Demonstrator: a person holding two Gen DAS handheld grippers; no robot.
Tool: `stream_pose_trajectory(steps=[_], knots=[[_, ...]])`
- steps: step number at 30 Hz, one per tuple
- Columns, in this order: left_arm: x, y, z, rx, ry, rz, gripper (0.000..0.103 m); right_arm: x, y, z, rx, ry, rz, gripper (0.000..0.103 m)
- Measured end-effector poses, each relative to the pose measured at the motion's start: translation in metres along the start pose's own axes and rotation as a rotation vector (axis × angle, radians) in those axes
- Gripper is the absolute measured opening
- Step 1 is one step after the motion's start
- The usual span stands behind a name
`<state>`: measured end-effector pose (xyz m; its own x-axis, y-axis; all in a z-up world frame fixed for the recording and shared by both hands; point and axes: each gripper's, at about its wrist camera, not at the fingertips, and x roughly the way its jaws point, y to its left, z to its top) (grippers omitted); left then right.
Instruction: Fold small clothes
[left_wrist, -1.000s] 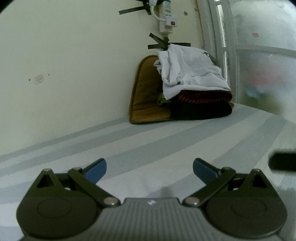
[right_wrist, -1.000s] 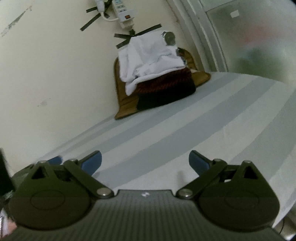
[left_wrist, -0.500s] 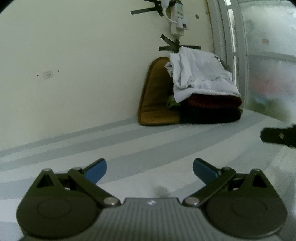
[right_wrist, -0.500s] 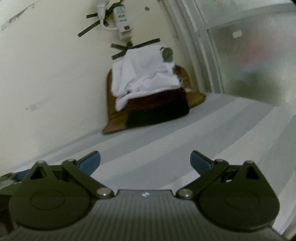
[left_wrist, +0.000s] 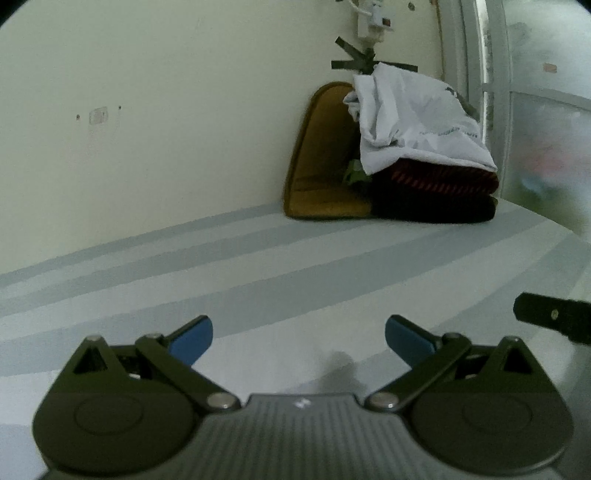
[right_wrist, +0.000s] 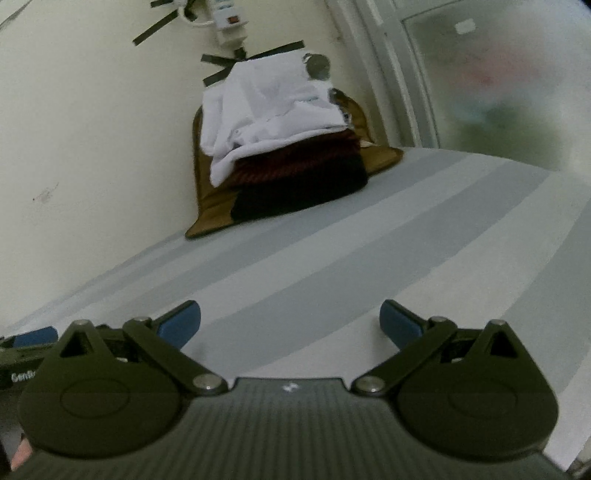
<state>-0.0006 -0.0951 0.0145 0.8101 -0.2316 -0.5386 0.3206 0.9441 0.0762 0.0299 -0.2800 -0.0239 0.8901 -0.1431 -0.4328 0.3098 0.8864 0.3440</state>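
Note:
A white garment (left_wrist: 417, 122) (right_wrist: 273, 107) lies crumpled on top of a pile of folded clothes, a dark red striped piece (left_wrist: 443, 177) (right_wrist: 299, 158) over a black one (left_wrist: 432, 208) (right_wrist: 299, 192), in the far corner of the bed. My left gripper (left_wrist: 299, 334) is open and holds nothing, low over the striped sheet and well short of the pile. My right gripper (right_wrist: 290, 321) is open too, empty, aimed at the same pile. A dark part of the right gripper (left_wrist: 554, 319) shows at the right edge of the left wrist view.
The grey striped bed sheet (left_wrist: 258, 266) (right_wrist: 369, 266) stretches from the grippers to the pile. A brown cushion (left_wrist: 317, 162) (right_wrist: 207, 218) leans on the cream wall behind the clothes. A power strip (right_wrist: 229, 18) is taped to the wall. A frosted window (right_wrist: 498, 74) stands at right.
Both views have crept closer to the pile of clothes and shifted a little. Both grippers stayed open and empty.

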Motion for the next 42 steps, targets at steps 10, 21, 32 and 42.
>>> stream_pose_trajectory(steps=[10,21,32,42], knots=[[0.0014,0.0039,0.0009,-0.02,0.027,-0.041,0.103,-0.005,0.0027,-0.0051,0.003,0.003,0.024,0.103],[0.0005,0.0063,0.0014,-0.038,0.036,-0.085,0.103,-0.0037,0.0015,-0.0053,0.028,0.008,0.044,0.103],[0.0006,0.0049,0.0011,-0.035,0.038,-0.062,0.103,-0.0057,0.0008,-0.0063,0.04,-0.001,0.042,0.103],[-0.0002,0.0024,0.0022,-0.003,0.052,-0.06,0.103,-0.0051,0.0002,-0.0057,0.039,0.0,0.044,0.103]])
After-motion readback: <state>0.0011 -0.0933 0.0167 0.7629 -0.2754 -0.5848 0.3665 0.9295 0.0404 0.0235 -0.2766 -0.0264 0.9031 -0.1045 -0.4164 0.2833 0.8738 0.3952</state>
